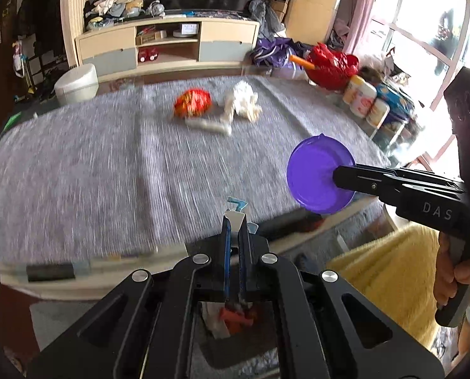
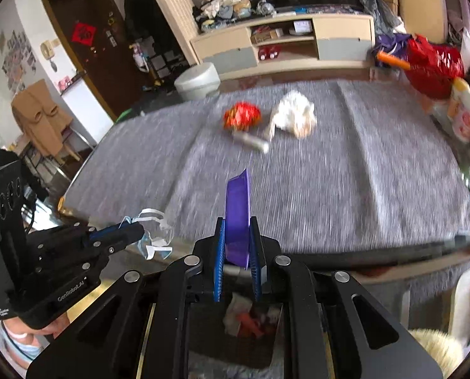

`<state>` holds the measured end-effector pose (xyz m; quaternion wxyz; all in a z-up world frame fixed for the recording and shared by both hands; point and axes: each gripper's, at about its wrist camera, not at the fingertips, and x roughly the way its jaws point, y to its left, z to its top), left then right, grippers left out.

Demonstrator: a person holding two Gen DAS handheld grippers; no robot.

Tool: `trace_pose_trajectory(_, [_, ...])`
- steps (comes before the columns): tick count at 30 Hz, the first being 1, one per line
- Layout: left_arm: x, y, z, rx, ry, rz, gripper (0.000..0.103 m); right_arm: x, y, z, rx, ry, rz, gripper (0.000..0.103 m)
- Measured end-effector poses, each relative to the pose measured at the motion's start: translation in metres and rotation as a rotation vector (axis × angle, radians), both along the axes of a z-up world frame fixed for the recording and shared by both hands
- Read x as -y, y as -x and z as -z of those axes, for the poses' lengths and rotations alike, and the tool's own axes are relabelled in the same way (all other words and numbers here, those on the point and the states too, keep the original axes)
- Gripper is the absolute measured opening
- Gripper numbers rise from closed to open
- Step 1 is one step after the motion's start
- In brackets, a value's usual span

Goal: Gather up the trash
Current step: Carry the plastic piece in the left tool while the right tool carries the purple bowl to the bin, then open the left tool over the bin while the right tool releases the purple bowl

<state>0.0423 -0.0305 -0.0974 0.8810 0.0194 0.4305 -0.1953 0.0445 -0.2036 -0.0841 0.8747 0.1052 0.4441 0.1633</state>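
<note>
Purple plastic lid (image 2: 238, 218) clamped on edge in right gripper (image 2: 238, 243), over counter's (image 1: 92, 164) near edge. Left gripper (image 1: 235, 230) pinches a face mask (image 2: 154, 237). Red wrapper (image 1: 192, 102), crumpled tissue (image 1: 242, 99) at 12 o'clock, far side. Bin (image 2: 235, 344) below holds scraps.

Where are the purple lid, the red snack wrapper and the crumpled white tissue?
purple lid (image 1: 317, 173): left wrist view, on its flat face.
red snack wrapper (image 1: 193, 103): left wrist view, middle of the crumpled foil.
crumpled white tissue (image 2: 293, 113): right wrist view, centre of the wad.
</note>
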Motion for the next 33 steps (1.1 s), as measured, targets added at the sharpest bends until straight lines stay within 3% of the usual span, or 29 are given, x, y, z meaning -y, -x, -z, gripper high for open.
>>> trace_pose_trajectory(7, [-0.008, 0.040, 0.050, -0.101, -0.009, -0.002, 0.003, -0.011, 0.036, 0.044, -0.091, -0.009, -0.017, 0.016])
trace_pose_trajectory(20, [-0.010, 0.061, 0.129, -0.259, 0.004, -0.016, 0.003, -0.037, 0.049, 0.131, -0.252, 0.038, -0.019, 0.016])
trace_pose_trajectory(29, [-0.012, 0.058, 0.157, -0.348, 0.028, -0.020, 0.005, -0.040, 0.038, 0.144, -0.283, 0.044, -0.005, 0.018])
trace_pose_trajectory(31, [-0.013, 0.057, 0.157, -0.346, 0.026, -0.026, 0.011, -0.041, 0.035, 0.144, -0.284, 0.046, -0.008, 0.018])
trace_pose_trajectory(33, [-0.015, 0.055, 0.156, -0.338, 0.021, -0.034, 0.034, -0.042, 0.032, 0.145, -0.288, 0.046, -0.004, 0.018])
